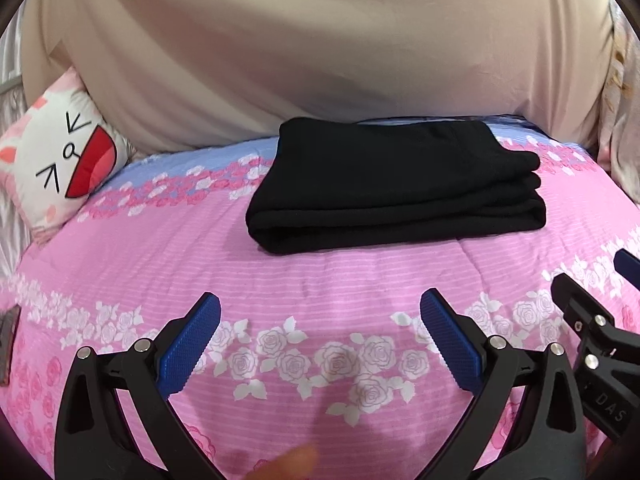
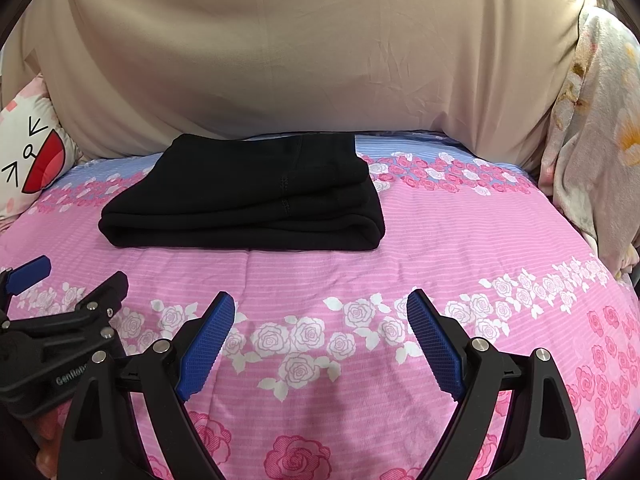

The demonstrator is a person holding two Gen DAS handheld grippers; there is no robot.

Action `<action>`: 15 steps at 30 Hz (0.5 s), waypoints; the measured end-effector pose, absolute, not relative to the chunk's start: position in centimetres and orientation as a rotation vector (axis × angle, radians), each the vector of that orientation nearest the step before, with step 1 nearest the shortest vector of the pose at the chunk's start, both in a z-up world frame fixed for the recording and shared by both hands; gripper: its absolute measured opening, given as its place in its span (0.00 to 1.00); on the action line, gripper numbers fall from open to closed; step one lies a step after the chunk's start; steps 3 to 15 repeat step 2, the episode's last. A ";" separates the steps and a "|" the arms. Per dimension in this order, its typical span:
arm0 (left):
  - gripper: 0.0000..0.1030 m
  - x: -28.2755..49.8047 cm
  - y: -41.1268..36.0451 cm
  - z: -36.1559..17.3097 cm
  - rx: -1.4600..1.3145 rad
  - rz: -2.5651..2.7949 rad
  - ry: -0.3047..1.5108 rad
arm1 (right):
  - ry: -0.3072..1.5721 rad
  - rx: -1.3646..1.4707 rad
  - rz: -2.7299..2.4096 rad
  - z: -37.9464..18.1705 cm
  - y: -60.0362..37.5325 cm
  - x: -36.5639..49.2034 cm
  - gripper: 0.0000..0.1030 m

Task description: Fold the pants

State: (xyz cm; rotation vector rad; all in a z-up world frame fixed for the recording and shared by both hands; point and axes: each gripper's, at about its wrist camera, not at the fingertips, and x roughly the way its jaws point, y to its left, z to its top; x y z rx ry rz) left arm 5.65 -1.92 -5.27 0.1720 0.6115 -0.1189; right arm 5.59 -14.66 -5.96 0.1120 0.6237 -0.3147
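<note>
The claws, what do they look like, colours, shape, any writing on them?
Both match. The left claw and right claw have black plastic arms with triangular cut-outs, silver round pivot bolts, and long blue pads with a fine ribbed texture. White lettering shows on the bodies: "GenRob", cut off, on the left and "DAS" on the right. No cables or sleeves are visible.

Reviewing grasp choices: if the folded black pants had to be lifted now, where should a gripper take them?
Grip the black pants at the rounded fold along the near edge, coming in low from the front. There the layers join in one thick roll; the far right edges lie stepped and loose.
</note>
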 end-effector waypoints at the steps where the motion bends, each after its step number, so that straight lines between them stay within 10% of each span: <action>1: 0.95 5.6 -2.0 -5.2 0.173 -0.117 0.606 | 0.623 0.112 -0.315 -5.9 -14.6 5.5 0.83; 15: 0.95 5.5 -1.9 -5.2 0.173 -0.117 0.604 | 0.624 0.112 -0.313 -6.0 -14.7 5.6 0.83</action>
